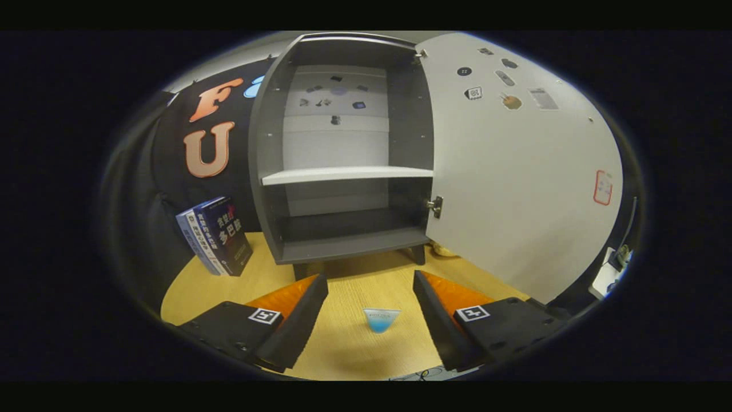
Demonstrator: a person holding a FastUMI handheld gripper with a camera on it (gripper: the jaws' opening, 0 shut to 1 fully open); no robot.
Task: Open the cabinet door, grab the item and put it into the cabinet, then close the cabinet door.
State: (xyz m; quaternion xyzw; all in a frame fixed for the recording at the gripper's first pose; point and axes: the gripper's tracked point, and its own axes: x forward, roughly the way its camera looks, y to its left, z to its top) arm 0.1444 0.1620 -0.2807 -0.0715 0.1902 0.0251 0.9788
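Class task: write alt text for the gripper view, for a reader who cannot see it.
The gripper hangs open over a wooden table, jaws spread either side of a small blue item lying between them. Beyond stands a grey cabinet, its door swung wide, one shelf inside. Books lean beside the cabinet.

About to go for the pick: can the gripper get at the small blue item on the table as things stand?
Probably yes. The gripper is open, and the small blue item lies on the bare table between its fingers, with nothing across it. The cabinet stands beyond, door swung open.
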